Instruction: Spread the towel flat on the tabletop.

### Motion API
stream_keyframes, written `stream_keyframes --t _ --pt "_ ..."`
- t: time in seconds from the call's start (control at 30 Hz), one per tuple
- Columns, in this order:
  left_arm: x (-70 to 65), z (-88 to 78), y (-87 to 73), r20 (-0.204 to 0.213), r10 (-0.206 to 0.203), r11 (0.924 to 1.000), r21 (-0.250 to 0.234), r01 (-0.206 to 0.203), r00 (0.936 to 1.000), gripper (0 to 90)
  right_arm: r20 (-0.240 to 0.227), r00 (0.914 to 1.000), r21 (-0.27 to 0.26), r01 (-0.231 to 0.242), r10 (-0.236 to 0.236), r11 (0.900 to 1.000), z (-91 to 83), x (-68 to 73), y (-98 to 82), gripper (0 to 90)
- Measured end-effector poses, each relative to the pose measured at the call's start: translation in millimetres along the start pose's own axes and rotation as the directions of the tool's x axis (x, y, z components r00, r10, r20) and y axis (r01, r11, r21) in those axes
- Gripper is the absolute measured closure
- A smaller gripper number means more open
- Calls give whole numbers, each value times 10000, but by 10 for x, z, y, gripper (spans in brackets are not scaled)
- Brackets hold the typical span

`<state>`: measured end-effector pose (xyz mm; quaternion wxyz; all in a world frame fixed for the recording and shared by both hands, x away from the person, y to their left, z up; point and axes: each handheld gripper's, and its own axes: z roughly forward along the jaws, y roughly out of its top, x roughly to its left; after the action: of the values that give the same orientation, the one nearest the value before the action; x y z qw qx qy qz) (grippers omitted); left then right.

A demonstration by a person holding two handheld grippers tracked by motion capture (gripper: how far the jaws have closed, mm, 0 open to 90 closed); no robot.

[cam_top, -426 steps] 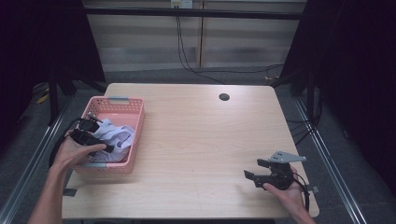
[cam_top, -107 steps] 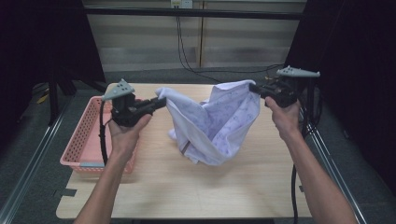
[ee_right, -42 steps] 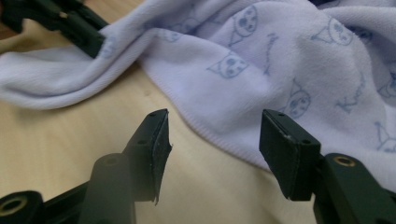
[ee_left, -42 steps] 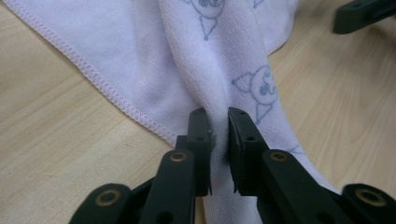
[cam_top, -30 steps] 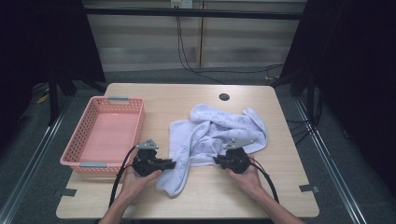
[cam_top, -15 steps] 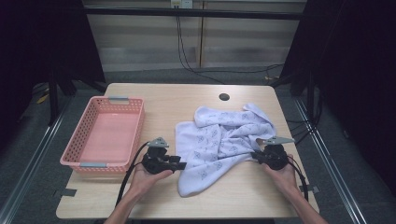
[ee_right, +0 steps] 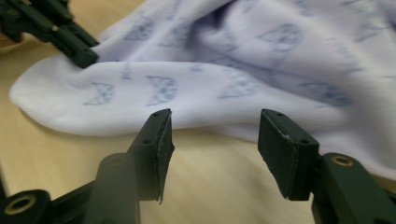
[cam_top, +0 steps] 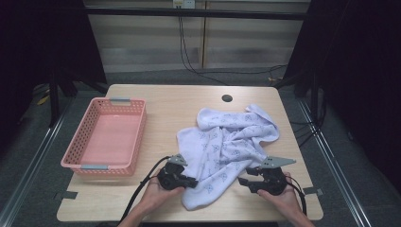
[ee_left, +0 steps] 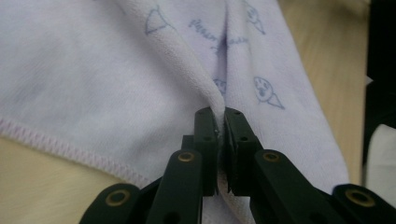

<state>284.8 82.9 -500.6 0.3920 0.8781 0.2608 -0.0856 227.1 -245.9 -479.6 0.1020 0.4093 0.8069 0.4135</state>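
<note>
From the high view, a pale lavender cloth (cam_top: 227, 151) printed with small blue figures lies crumpled on the wooden table (cam_top: 189, 101), to the right of the pink basket (cam_top: 106, 137) and well apart from it. Its far part is bunched in thick rolls, while a flatter tongue of it runs toward the near table edge, ending in a rounded corner. The left gripper (cam_top: 189, 182) sits at the left edge of that tongue, on the side nearer the basket, and the right gripper (cam_top: 243, 182) lies just off the cloth's right edge, on the side away from the basket; a hand holds each. In the left gripper view, the left gripper (ee_left: 220, 123) has its jaws pinched together on a raised fold of the cloth (ee_left: 116, 79), having just closed; the fabric shows a soft towelling nap, a stitched hem along its lower edge and faint blue drawings and writing. In the right gripper view, the right gripper (ee_right: 215, 135) has its jaws spread apart, having just opened, with bare table between them and nothing held; the cloth (ee_right: 261, 60) lies just beyond its jaws, smooth and softly folded, and the left gripper's jaws (ee_right: 77, 49) bite its far left edge.
</note>
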Motion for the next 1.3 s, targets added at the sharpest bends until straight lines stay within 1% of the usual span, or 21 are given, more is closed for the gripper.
stream_keyframes --t 0.07,0.2,0.3,0.33,0.4,0.5,0.57,0.6,0.67,0.7,0.73,0.77,0.83,1.0,1.07,1.1,1.13,1.2,1.23,1.27,1.3 --pt "-124 64 12 172 191 9997 155 -193 9997 839 -153 9999 9 1 -1 10000 10 30 -10 472" --pt "-394 217 44 1099 557 9970 478 -613 9924 794 -584 9976 282 399 -382 9988 94 145 -21 489" --pt "-430 214 72 1460 1007 9939 300 -1062 9841 712 -460 9963 641 755 -726 9951 171 172 -45 463" --pt "-374 166 95 1358 1028 9939 258 -1072 9854 705 -416 9962 711 793 -765 9943 185 173 -53 448" --pt "-201 69 128 992 412 9990 -209 -393 9942 695 -360 9959 845 861 -833 9927 205 156 -57 406" --pt "96 -111 178 -220 -3 9973 -736 -13 9998 647 -172 9955 999 942 -929 9905 237 98 -63 409" --pt "304 -228 203 -938 -544 9905 -1308 419 9941 592 136 9928 1011 1171 -1191 9880 249 65 -67 469" --pt "366 -253 213 -1003 -746 9883 -1401 601 9922 583 303 9924 1034 1152 -1189 9879 249 35 -60 469" --pt "465 -293 237 -1800 -787 9852 -1641 490 9805 557 498 9923 1016 1079 -1134 9890 242 -25 -56 473" --pt "528 -307 237 -1666 -1068 9808 -1796 763 9802 545 662 9913 1052 1066 -1139 9887 232 -73 -54 475" --pt "582 -308 247 -1647 -1207 9814 -1680 927 9789 530 860 9911 1063 919 -1013 9901 220 -125 -53 475" --pt "615 -308 260 -2007 -1117 9827 -1681 781 9733 520 947 9914 1015 812 -909 9915 208 -188 -54 475" --pt "681 -310 264 -2124 -1309 9760 -1992 882 9684 510 1174 9902 882 660 -762 9939 187 -331 -55 478" --pt "852 -229 311 -2848 -1468 9798 -1730 998 9473 451 1404 9886 729 452 -551 9963 181 -536 -34 477" --pt "879 -166 328 -2745 -1374 9834 -1528 979 9517 456 1526 9871 649 383 -479 9972 207 -590 -10 477" --pt "877 -121 341 -3031 -1276 9870 -1329 907 9444 468 1554 9871 627 305 -399 9976 218 -603 0 476" --pt "875 -104 352 -3151 -1120 9886 -1311 736 9424 486 1566 9868 632 304 -400 9975 231 -617 14 475" --pt "869 -84 369 -2868 -1162 9885 -1269 826 9509 607 1513 9877 607 300 -389 9977 257 -641 38 471" --pt "849 -72 366 -2807 -976 9911 -1148 675 9548 776 1518 9880 564 193 -277 9982 266 -643 43 468" --pt "821 -66 363 -2636 -814 9938 -953 580 9612 776 1544 9877 594 147 -238 9981 268 -642 48 465" --pt "778 -62 358 -2726 -583 9962 -790 380 9604 838 1533 9879 625 119 -213 9980 266 -636 50 459"
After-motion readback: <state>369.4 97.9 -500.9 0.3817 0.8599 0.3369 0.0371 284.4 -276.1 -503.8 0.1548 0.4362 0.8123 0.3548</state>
